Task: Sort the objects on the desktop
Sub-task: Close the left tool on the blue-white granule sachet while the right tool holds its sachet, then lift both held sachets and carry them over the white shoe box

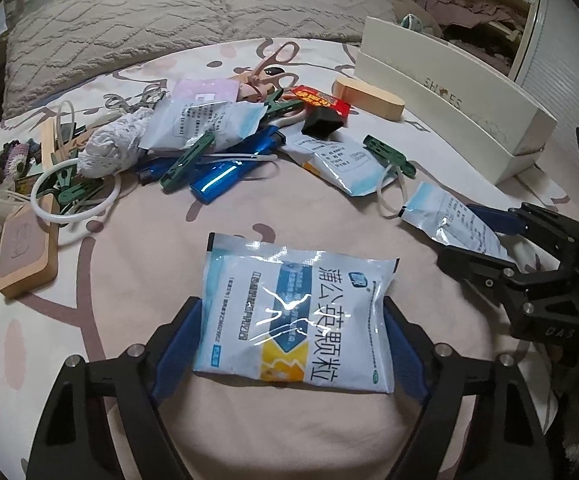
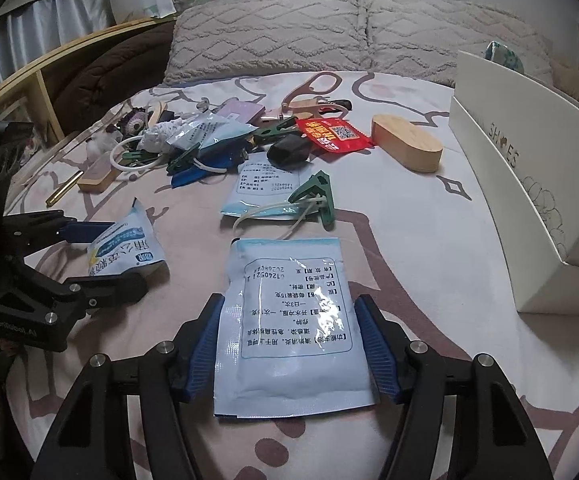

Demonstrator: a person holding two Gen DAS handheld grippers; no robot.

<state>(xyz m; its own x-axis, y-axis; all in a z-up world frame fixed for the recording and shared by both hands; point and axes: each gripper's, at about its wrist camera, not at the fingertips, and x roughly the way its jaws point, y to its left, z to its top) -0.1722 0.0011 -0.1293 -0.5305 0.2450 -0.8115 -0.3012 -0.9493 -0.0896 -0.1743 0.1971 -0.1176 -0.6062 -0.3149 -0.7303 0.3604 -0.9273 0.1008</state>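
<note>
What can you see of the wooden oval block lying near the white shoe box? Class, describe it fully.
The wooden oval block is a pale, light-wood slab with rounded ends, a flat top and a smooth side wall; faint grain shows. It lies flat on the patterned bedcover, long axis running diagonally, between the red packet and the white shoe box. It appears to stand apart from both, though the packet's edge comes close. Neither gripper touches it. In the left wrist view it shows again, beside the box front.

front-up sachet flat on bedspread | back-up sachet flat on bedspread
</note>
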